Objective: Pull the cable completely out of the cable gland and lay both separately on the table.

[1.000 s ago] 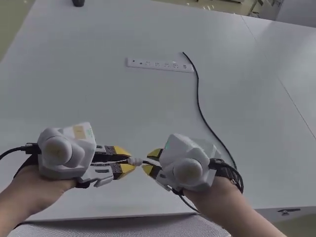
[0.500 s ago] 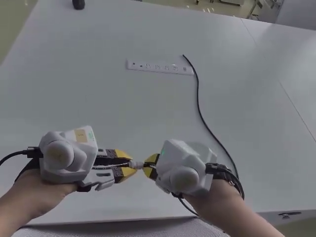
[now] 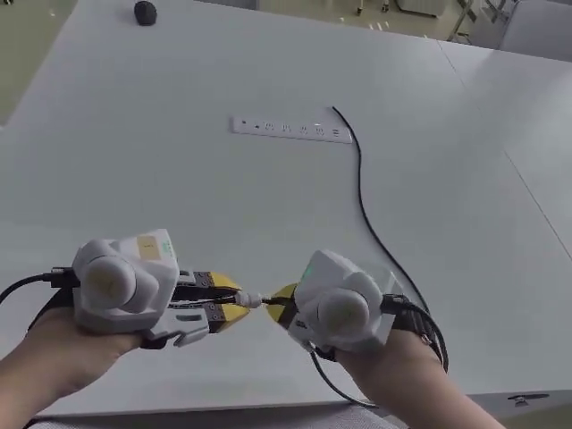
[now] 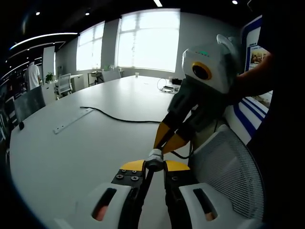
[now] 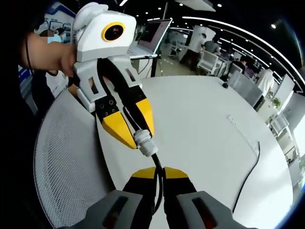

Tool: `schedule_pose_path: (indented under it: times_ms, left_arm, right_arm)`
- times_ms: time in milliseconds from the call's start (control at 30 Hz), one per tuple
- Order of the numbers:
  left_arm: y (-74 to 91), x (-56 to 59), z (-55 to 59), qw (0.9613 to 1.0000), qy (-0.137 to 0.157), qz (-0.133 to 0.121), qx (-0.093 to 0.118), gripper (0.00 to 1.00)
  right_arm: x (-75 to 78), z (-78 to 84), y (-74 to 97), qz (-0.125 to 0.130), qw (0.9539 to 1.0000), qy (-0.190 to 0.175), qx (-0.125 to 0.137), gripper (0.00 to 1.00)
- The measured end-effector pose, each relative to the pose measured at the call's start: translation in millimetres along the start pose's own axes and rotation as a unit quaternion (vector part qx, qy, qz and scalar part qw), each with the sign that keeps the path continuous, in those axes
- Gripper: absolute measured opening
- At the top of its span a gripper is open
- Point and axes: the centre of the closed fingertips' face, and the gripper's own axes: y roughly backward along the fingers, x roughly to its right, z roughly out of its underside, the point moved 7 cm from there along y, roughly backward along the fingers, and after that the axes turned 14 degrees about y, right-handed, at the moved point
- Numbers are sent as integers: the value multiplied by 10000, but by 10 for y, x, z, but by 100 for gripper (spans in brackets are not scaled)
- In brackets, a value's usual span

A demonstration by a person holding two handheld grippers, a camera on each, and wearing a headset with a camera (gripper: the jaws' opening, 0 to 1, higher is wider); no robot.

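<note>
A small white cable gland (image 3: 248, 299) hangs just above the white table (image 3: 179, 197) near its front edge, between the two grippers. My left gripper (image 3: 234, 299) is shut on the gland (image 4: 154, 157), and the thin black cable runs back between its jaws. In the right gripper view the gland (image 5: 144, 141) sticks out of the left gripper's (image 5: 136, 131) yellow tips. A short run of cable (image 5: 155, 161) leads from it into my right gripper (image 5: 158, 172), which is shut on it. Both pairs of tips nearly touch; the right gripper (image 3: 279, 304) faces left.
A white power strip (image 3: 288, 130) lies mid-table, and its black cord (image 3: 362, 201) trails toward the front right edge. A small dark object (image 3: 145, 12) sits at the far end. A grey mesh chair (image 5: 66, 167) stands below the hands at the near edge.
The right gripper has moved left to the gland and its jaws, apart a second ago, now pinch the cable. The left gripper holds about the same place. The head camera tilted slightly.
</note>
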Motion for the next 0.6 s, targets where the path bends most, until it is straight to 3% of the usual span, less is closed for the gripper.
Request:
schedule_pose_path:
  times_ms: [300, 600]
  left_arm:
    - [-9, -7, -12, 10000, 34, -41, 40, 15]
    - [-26, 3, -5, 10000, 32, -70, 27, 15]
  right_arm:
    - [80, 172, -10, 76, 9970, -772, -53, 0]
    - [120, 389, -45, 110, 9888, -1481, -138, 0]
